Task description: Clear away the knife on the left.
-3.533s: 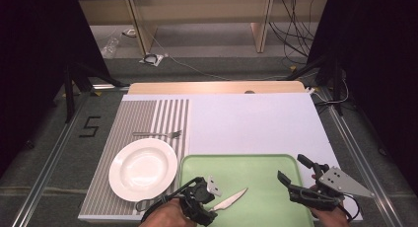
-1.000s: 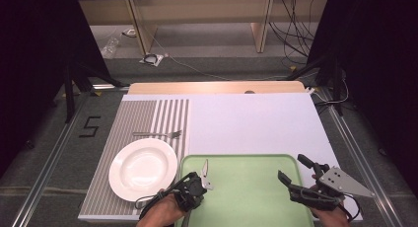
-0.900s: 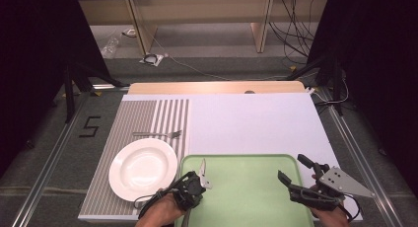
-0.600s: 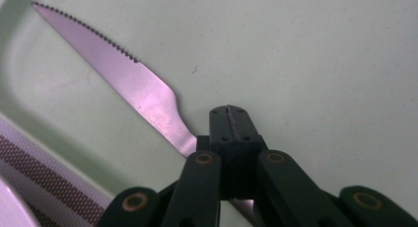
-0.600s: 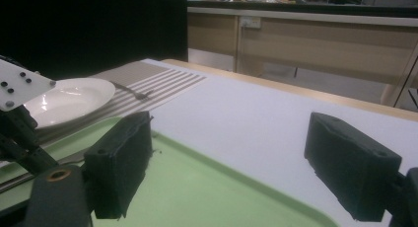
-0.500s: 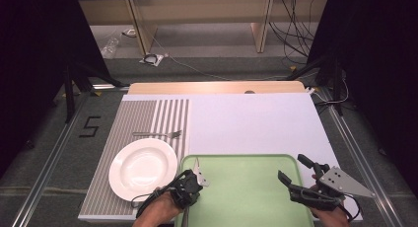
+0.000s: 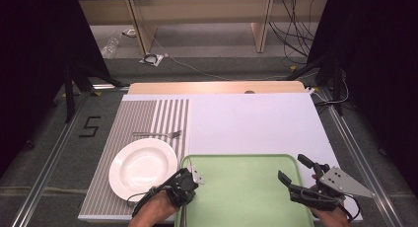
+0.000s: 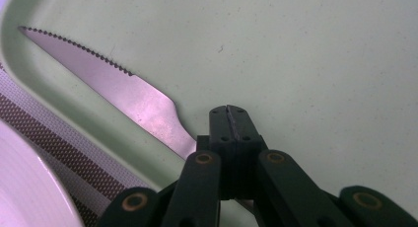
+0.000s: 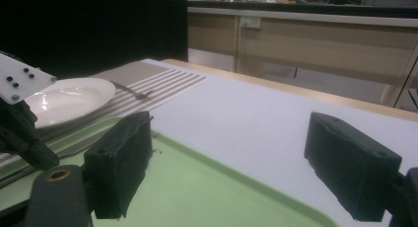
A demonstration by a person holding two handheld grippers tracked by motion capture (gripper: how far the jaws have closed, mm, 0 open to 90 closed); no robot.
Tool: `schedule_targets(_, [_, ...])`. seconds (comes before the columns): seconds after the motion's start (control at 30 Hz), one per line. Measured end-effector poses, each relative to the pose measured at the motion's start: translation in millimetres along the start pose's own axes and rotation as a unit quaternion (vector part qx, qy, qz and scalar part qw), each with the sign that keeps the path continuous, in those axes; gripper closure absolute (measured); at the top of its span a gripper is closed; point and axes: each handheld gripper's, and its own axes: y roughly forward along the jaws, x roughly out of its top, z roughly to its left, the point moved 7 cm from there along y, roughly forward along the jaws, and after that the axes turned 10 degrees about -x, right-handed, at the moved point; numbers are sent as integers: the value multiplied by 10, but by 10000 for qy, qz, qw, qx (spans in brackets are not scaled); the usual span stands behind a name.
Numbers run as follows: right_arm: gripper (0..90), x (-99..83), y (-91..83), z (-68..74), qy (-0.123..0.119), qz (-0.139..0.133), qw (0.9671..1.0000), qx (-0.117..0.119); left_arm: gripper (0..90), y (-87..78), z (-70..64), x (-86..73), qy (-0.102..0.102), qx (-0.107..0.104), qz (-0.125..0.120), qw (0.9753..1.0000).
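Shiny serrated metal knife [image 8: 123, 96] on a matt green plastic tray [image 8: 305, 54].

Your high view looks forward and down from above your side of the table, with the green tray [image 7: 246, 187] at the bottom centre and the floor and shelving beyond the far table edge.

Your left gripper view sits very close over the tray [image 8: 305, 54], looking almost straight down at the tray's corner rim, where the knife [image 8: 113, 94] lies beside the striped mat [image 8: 74, 153].

Your right gripper view sits low at the tray's [image 9: 197, 187] right side, looking level across it toward the white plate [image 9: 69, 98] and fork [image 9: 133, 92].

All three views share the tray; the plate [image 7: 143, 168] beside the tray shows in each.
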Motion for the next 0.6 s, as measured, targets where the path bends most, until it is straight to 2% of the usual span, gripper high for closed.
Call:
schedule_targets(0.3, [191, 0, -1, -1, 0, 6, 10000, -3, 895, -18, 37, -37, -90, -24, 13, 10000])
schedule_targets(0.5, [191, -1, -2, 0, 7, 9, 10000, -1, 890, -19, 37, -38, -68, -25, -16, 10000])
schedule_targets(0.6, [191, -1, 0, 0, -6, 2, 10000, 4, 819, -21, 39, -27, -116, -118, -104, 9998])
